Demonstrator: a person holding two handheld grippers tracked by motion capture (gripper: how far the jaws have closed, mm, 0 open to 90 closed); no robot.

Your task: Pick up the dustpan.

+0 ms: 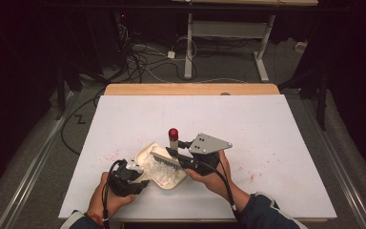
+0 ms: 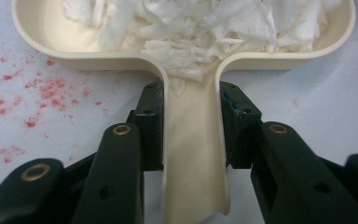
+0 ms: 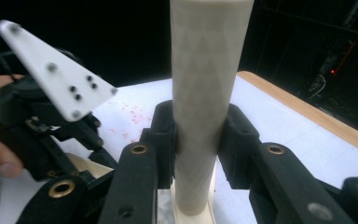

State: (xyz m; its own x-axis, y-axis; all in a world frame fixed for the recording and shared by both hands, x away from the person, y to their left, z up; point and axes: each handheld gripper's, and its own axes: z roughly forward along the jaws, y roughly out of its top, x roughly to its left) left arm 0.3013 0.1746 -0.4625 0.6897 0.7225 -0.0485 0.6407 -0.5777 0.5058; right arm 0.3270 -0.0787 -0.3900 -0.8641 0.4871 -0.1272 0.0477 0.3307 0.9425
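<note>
From the high view, the dustpan (image 1: 158, 168) lies on the table (image 1: 267, 143) near the front edge, heaped with white scraps (image 1: 159, 171). The brush (image 1: 167, 155), red-capped handle upright, rests at the pan's mouth; a hard sweep could flick scraps back out.

In the left gripper view, the left gripper (image 2: 192, 121) is clamped on the dustpan's handle; tilting it would spill the load.

In the right gripper view, the right gripper (image 3: 199, 140) is closed tight on the brush handle, which could twist between the pads.
</note>
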